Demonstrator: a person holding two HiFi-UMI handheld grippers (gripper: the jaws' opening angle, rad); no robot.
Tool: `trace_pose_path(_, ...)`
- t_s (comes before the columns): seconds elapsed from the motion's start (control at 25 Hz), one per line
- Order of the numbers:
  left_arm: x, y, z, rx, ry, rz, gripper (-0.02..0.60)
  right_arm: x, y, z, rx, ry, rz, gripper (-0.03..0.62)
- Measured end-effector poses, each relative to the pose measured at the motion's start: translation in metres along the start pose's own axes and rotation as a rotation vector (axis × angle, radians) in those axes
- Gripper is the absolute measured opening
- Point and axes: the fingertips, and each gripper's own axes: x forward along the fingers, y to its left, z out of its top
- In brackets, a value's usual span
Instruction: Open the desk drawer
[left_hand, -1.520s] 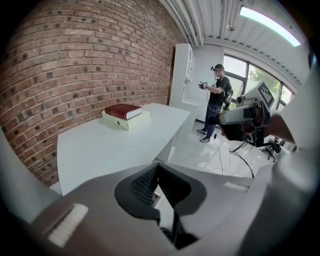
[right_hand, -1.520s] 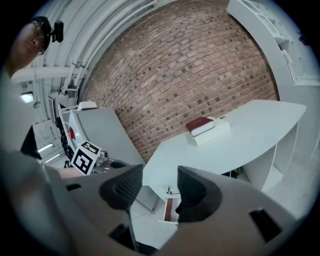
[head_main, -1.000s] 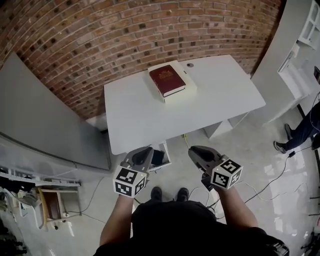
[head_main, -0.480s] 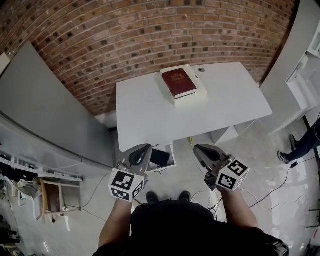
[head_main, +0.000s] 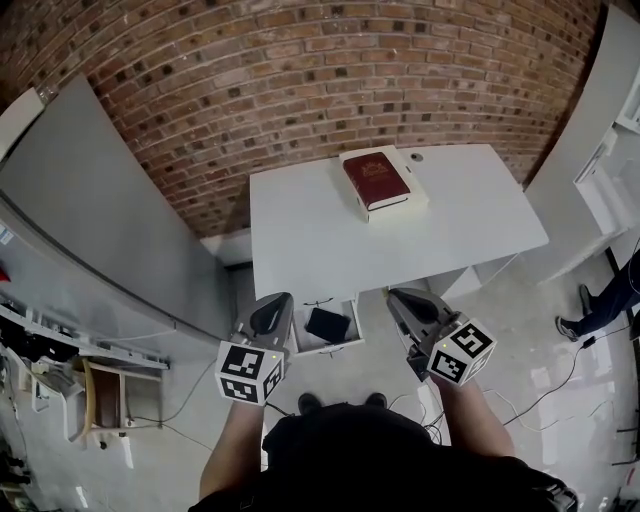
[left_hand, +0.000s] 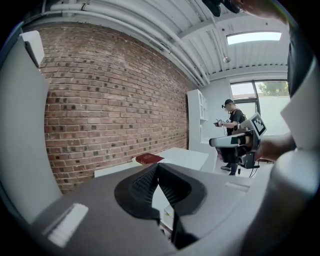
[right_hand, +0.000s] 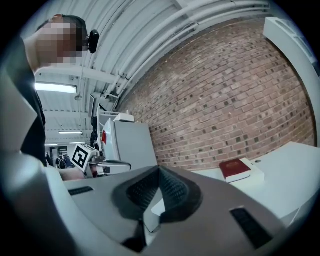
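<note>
- We hold the left gripper (head_main: 270, 314) and the right gripper (head_main: 407, 306) in the air just short of the near edge of the white rectangular worktop (head_main: 320, 235), and neither touches anything.
- Both pairs of fingers (left_hand: 142, 186) are clenched on nothing. In each gripper view the ribbed pads meet with no thing between them.
- The white desk drawer (head_main: 306, 338) stands pulled out from under the worktop's near edge, with a flat black object (head_main: 328, 324) lying inside. We judge the opening done, or nearly so.
- A dark red hardback book (head_main: 376, 180) lies on a white box (head_main: 420, 192) at the worktop's far edge, well apart from the drawer.
- A further pull could drag the drawer off its runners, tip it and spill the black object.
- If we reach in again with the fingers clenched, they could only knock the drawer front, not take it.
- The drawer juts out from the worktop toward our legs, so a step forward could bump it shut.
</note>
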Motion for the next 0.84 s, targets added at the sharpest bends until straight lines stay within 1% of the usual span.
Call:
trace_pose_path(0.36, -0.003, 0.021, -0.001, -0.036, 0.006, 0.022, 0.012, 0.001, 0.005, 0.0, -0.008, 0.021, -0.033, 0.012)
trace_pose_path(0.84, 0.002, 0.015, -0.014, -0.051, 0.033, 0.01, 0.012, 0.0, 0.006, -0.01, -0.004, 0.026, -0.03, 0.012)
